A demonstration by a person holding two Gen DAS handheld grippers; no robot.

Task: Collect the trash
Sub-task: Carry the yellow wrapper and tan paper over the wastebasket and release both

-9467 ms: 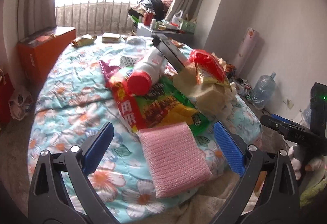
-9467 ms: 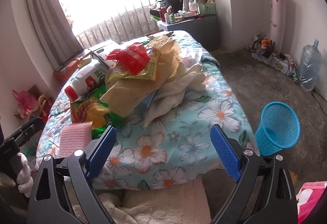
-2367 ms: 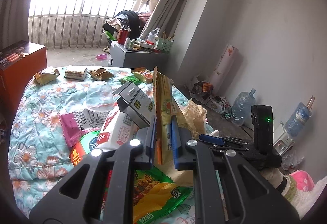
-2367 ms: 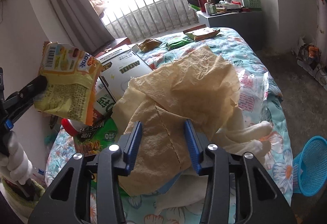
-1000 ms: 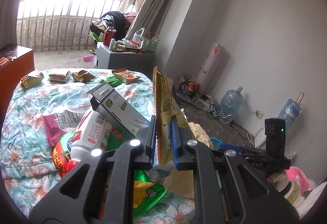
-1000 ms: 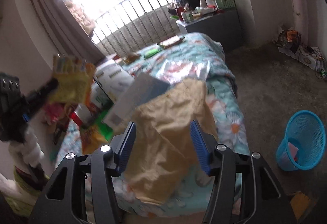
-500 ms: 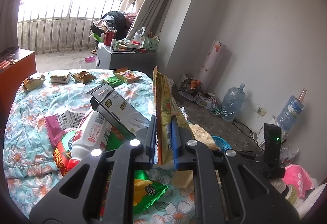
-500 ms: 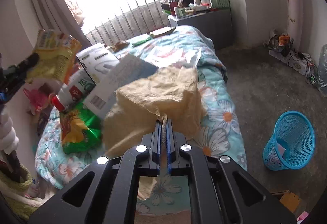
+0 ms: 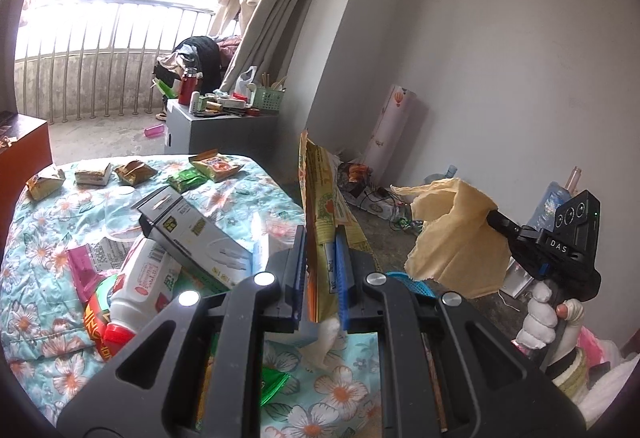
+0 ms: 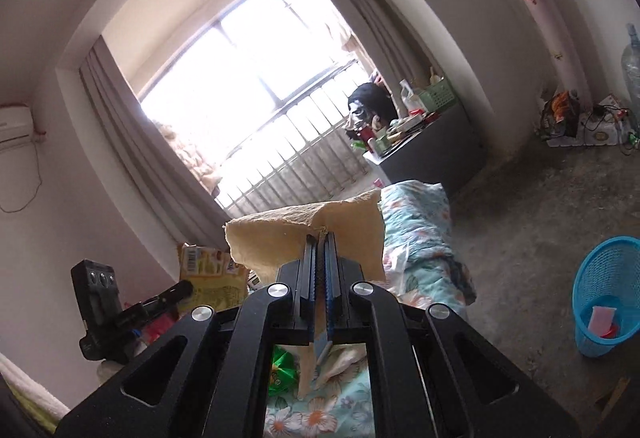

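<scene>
Clamping confirmed on both sides. The right gripper (image 10: 320,250), whose pads stood apart around the yellow paper sheet (image 10: 296,234) a second ago, is now shut on it, and the sheet has been lifted clear of the floral bedspread (image 10: 416,222). The left gripper (image 9: 320,250) is unchanged: pinched on the upright yellow snack wrapper (image 9: 316,198).

Two pieces of trash are thus in hand; judged next step is a drop into the blue bin (image 10: 608,294), on the floor well right of the bed, with something pink already inside.

The bin interior is shown only in the right view; in the left view just a sliver of rim (image 9: 412,280) is seen. The litter left on the bed, including the white bottle (image 9: 136,286), grey box (image 9: 192,230) and small packets (image 9: 132,172), is shown only in the left view.
</scene>
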